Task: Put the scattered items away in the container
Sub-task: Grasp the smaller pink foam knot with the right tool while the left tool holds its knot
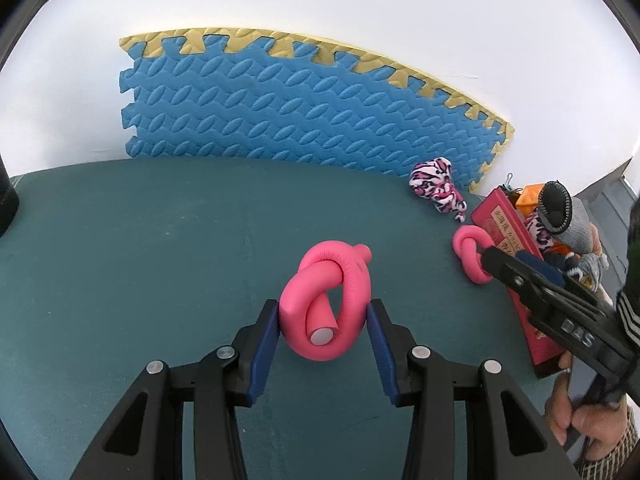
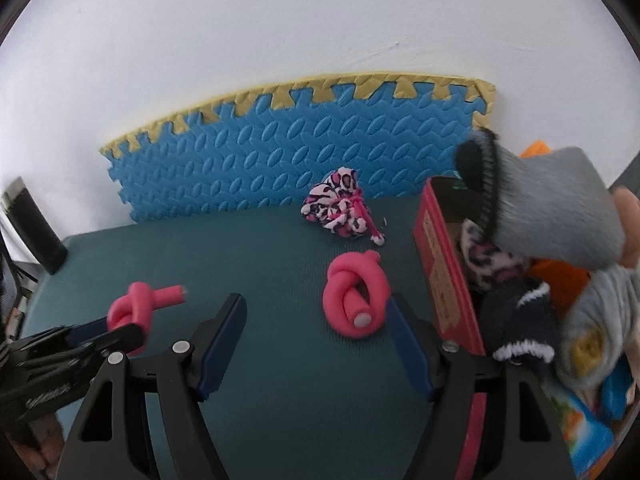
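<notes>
My left gripper [image 1: 322, 320] is shut on a pink knotted foam tube [image 1: 324, 300] that rests on the green table; the right wrist view shows the same gripper [image 2: 120, 330] and knot [image 2: 136, 306] at the left. A second pink knot [image 2: 356, 300] lies between the fingers of my open right gripper [image 2: 316, 312], close to the right finger. The red box [image 2: 440, 280] stands just right of it, holding socks and cloth, with a grey sock [image 2: 552, 208] sticking out. A pink leopard-print bundle [image 2: 340, 204] lies by the back wall.
A blue and yellow foam mat [image 2: 280, 152] leans against the white wall behind the table. A black cylinder [image 2: 36, 232] stands at the far left edge. The green table surface [image 1: 140, 260] stretches open to the left. A hand [image 1: 568, 412] holds the right gripper's handle.
</notes>
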